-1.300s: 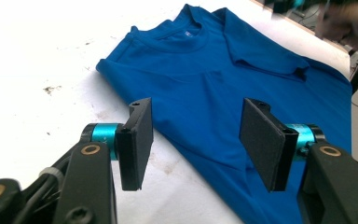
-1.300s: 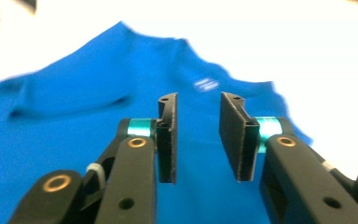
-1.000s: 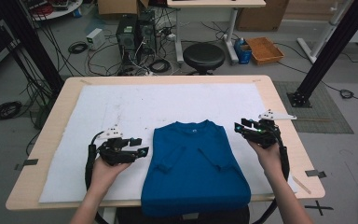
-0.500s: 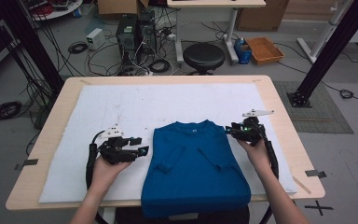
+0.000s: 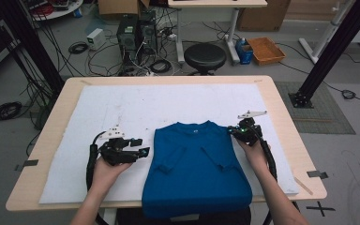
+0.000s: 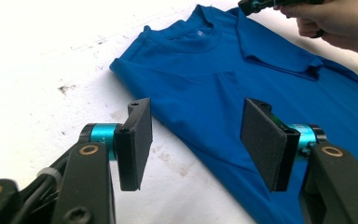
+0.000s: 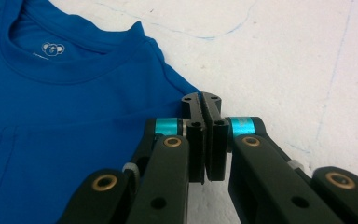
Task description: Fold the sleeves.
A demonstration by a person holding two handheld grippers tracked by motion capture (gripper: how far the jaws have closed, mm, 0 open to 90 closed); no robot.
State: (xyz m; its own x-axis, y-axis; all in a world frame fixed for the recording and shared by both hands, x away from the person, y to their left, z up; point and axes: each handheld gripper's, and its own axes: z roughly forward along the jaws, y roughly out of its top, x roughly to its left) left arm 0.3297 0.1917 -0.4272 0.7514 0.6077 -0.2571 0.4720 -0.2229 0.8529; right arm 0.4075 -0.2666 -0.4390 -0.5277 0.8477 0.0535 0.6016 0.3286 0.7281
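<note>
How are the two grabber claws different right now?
The left gripper has its jaws wide apart, with nothing between them; the right gripper has just closed its jaws tight. The left one sits beside the blue T-shirt at its side edge; the right one is at the shirt's shoulder corner. Both are black, hand-held.

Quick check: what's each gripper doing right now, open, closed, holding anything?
Left gripper: open, holding nothing, beside the blue T-shirt.
Right gripper: jaws just closed together at the shirt's shoulder edge; whether fabric is pinched cannot be told.
</note>
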